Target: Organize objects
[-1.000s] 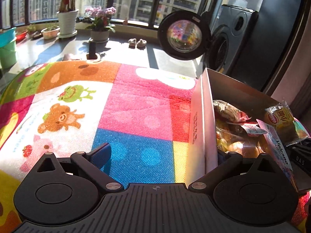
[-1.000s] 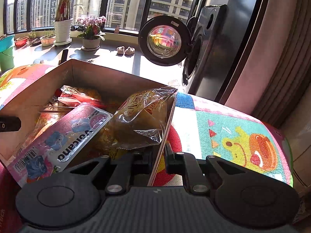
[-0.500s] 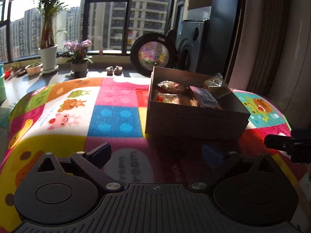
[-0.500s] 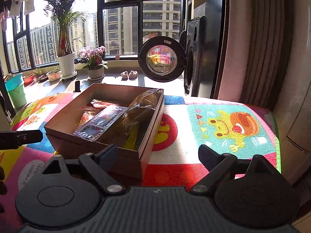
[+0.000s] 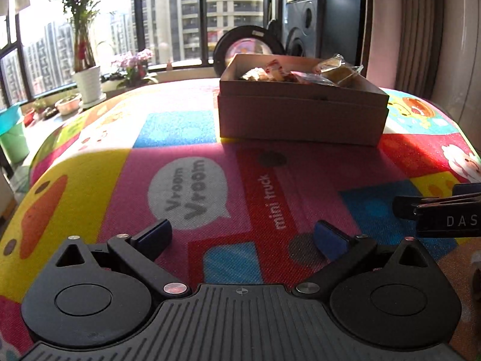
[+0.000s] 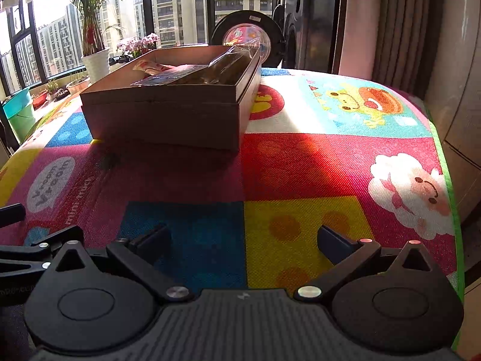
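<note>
A brown cardboard box [image 5: 300, 117] stands on the colourful play mat [image 5: 195, 186], filled with several snack packets [image 5: 270, 73]. It also shows in the right wrist view [image 6: 168, 120], with packets [image 6: 192, 73] poking above its rim. My left gripper [image 5: 242, 236] is open and empty, low over the mat, well short of the box. My right gripper [image 6: 243, 237] is open and empty too, near the mat's front. The right gripper's finger shows at the right edge of the left wrist view [image 5: 436, 207].
A washing machine with an open round door [image 6: 246, 36] stands behind the box. Potted plants [image 5: 87, 81] and a green bucket [image 5: 13, 138] line the window sill on the left. The mat's right edge [image 6: 445, 165] lies next to a curtain and wall.
Both grippers have let go of the box walls, opened, and pulled back and down toward the mat's front. The box stays in place.
</note>
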{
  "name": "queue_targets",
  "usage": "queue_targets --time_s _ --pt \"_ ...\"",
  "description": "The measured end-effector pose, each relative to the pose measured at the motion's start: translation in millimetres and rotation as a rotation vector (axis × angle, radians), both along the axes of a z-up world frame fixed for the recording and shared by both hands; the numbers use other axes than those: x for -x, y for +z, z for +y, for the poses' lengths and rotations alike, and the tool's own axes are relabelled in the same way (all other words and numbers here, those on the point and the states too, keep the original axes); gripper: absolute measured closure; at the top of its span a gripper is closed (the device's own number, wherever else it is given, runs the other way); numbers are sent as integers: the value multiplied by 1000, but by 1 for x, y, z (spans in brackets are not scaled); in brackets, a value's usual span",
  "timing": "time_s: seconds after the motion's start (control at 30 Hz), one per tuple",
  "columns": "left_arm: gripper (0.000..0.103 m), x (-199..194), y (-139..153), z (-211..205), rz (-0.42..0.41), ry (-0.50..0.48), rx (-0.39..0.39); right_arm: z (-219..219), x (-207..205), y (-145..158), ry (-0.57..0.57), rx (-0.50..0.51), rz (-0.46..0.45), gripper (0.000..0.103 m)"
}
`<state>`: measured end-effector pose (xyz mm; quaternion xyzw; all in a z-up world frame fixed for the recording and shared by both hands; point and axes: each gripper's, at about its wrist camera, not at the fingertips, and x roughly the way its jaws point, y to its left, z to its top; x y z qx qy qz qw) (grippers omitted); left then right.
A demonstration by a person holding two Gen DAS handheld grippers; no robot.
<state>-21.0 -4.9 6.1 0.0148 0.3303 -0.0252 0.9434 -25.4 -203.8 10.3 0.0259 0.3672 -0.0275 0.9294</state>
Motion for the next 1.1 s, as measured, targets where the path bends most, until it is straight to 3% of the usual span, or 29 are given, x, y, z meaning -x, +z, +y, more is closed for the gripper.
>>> queue_targets --time_s 0.2,0.37,1.1 --pt "0 -5 0 -4 15 24 -6 2 10 -5 -19 10 -48 0" --pt "0 -5 0 -4 15 31 -4 10 8 -3 49 39 -53 0" --pt "0 -3 1 -5 14 33 -3 9 14 -4 28 26 -78 0"
